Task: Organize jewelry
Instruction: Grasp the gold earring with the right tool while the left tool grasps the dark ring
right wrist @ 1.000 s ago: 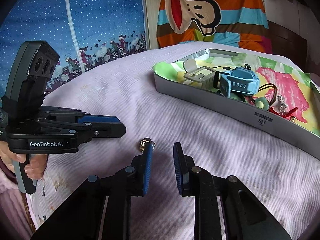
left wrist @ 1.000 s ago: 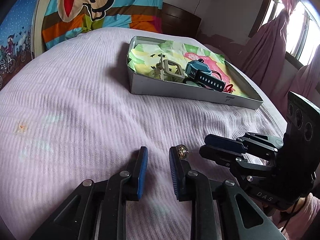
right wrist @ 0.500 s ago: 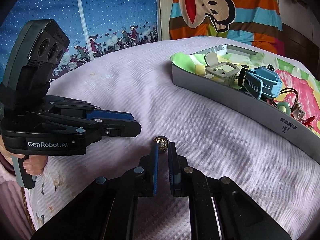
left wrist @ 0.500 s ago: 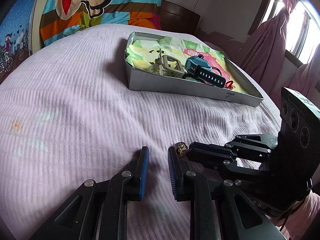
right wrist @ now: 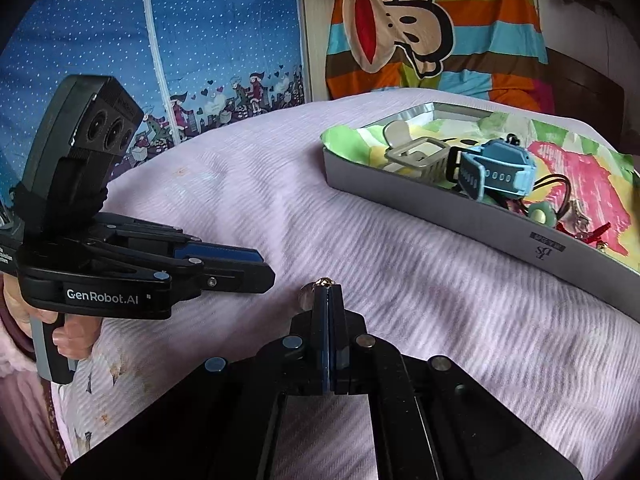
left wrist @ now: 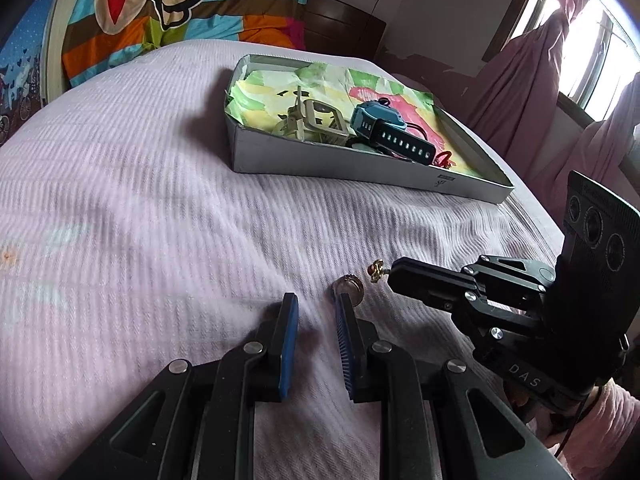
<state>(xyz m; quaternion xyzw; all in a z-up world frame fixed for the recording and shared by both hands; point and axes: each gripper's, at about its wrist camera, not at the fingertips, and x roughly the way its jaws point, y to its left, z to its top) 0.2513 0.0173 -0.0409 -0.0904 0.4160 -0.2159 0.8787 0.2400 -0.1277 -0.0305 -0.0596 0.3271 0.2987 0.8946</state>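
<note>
The small gold earring (left wrist: 376, 271) is pinched at the very tips of the right gripper (right wrist: 327, 288), whose jaws are pressed together on it just above the lilac bedspread (left wrist: 160, 208); in the right wrist view only a gold bead (right wrist: 323, 281) peeks out over the tips. A second small round gold piece (left wrist: 349, 285), perhaps its mate or a backing, lies on the bedspread touching the outer side of the left gripper (left wrist: 318, 312), whose jaws are spread and hold nothing. Both pieces look tiny, hard, light and smooth, so they would probably slip or flick away under a skewed pinch, and the soft, ribbed cloth lets them sink. The loose piece seems best taken across its widest part, squarely between the pads. The grey tray (left wrist: 320, 164), lined with coloured paper and holding a blue watch (left wrist: 376, 120) and a beige watch (left wrist: 316, 120), stands well apart further up the bed.
</note>
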